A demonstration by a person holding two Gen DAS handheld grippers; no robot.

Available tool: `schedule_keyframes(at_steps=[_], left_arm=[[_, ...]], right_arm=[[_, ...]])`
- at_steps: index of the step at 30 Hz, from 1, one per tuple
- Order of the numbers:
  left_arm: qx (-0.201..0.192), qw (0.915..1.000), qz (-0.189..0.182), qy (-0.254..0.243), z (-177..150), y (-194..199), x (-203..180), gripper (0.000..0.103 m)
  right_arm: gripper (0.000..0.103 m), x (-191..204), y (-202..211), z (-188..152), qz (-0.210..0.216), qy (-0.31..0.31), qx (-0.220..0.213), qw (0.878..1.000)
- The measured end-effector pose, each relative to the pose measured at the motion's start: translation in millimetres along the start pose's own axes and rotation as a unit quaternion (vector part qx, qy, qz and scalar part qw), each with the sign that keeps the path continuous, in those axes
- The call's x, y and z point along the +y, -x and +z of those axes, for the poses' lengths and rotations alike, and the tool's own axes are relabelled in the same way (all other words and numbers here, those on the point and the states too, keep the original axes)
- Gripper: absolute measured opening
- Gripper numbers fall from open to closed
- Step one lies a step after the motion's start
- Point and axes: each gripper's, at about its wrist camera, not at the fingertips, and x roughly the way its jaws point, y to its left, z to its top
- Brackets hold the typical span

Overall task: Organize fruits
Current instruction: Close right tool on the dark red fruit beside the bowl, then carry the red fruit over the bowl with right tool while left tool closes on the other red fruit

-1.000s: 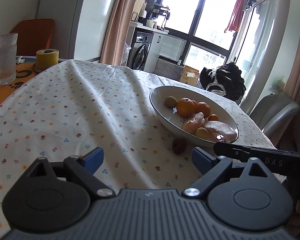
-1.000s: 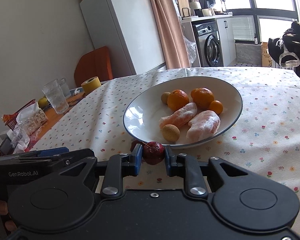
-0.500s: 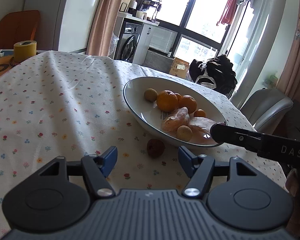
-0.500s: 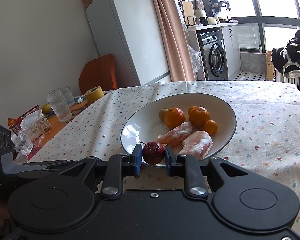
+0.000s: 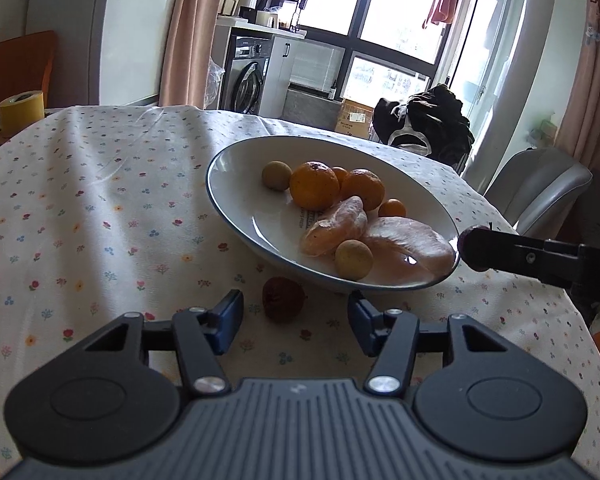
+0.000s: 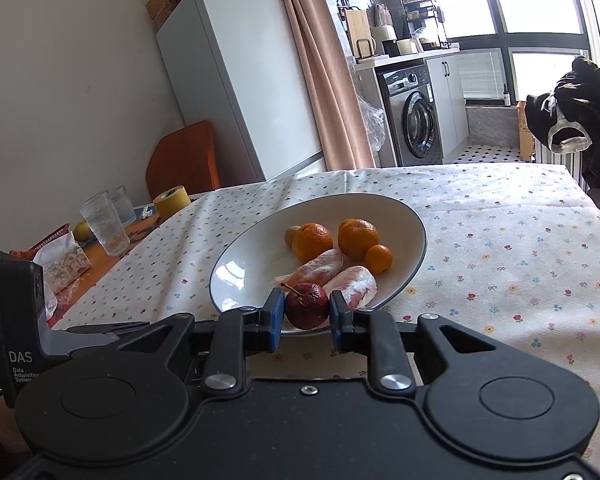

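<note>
- Far left of the desk [image 6: 500, 216], around nine o'clock in the right wrist view, stand two glasses [image 6: 104, 224] and a yellow tape roll [image 6: 172, 202], well apart from the fruit.
- The left hand-held gripper [image 5: 296, 320] has its jaws spread wide and empty, with a dark red fruit on the cloth [image 5: 283, 299] lying between the blue pads, touching neither. Compared with a second ago it has closed in; that fruit was then well ahead of the fingers.
- At centre, the plate [image 5: 236, 216] holds small oranges [image 5: 314, 185], two peeled segments [image 5: 336, 226] and pale round fruits [image 5: 353, 259].
- At the plate's four o'clock rim, the right hand-held gripper [image 6: 303, 314] is clamped on a small red stemmed fruit [image 6: 307, 306]. A second ago it sat short of the plate; now it hangs over the near rim.
- Both red fruits look light, round and soft-skinned, likely to roll or bruise; a gentle pinch across the widest part, clear of the stem, seems best.
</note>
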Motion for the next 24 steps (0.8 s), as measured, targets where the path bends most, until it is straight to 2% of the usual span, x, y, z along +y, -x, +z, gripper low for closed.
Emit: schedule_keyframes(at_steps=[2, 3, 4, 5, 6, 14, 24], left_arm=[[-0.002, 1.0000, 0.003, -0.008, -0.8, -0.6, -2.3, 0.049], [-0.003, 0.9999, 0.004, -0.011, -1.4, -0.8, -2.5, 0.042], [-0.004, 0.9999, 0.003, -0.011, -1.7, -0.8, -2.0, 0.029], [-0.003, 1.0000, 0.000, -0.006, -1.5, -0.9, 0.0, 0.022], [-0.002, 1.0000, -0.005, 0.002, -1.0, -0.4, 2.4, 0.020], [-0.007, 0.9997, -0.010, 0.023, -3.0, 13.8, 13.8, 0.020], [-0.037, 0.9987, -0.012, 0.034, 4.9, 46.3, 24.9, 0.020]], right_arm=[[0.022, -1.8, -1.6, -0.9, 0.000, -0.003, 0.001, 1.000], [0.022, -2.3, -2.1, -1.1, 0.000, -0.004, 0.002, 1.000], [0.022, -2.9, -2.3, -1.4, 0.001, -0.004, 0.002, 1.000], [0.022, -2.5, -2.2, -1.5, 0.001, -0.004, 0.002, 1.000], [0.022, -2.1, -2.4, -1.4, 0.001, -0.003, 0.002, 1.000], [0.022, 5.1, -3.5, -0.1, 0.004, 0.004, 0.001, 1.000], [0.022, 19.9, -6.8, 3.0, 0.003, 0.012, -0.002, 1.000]])
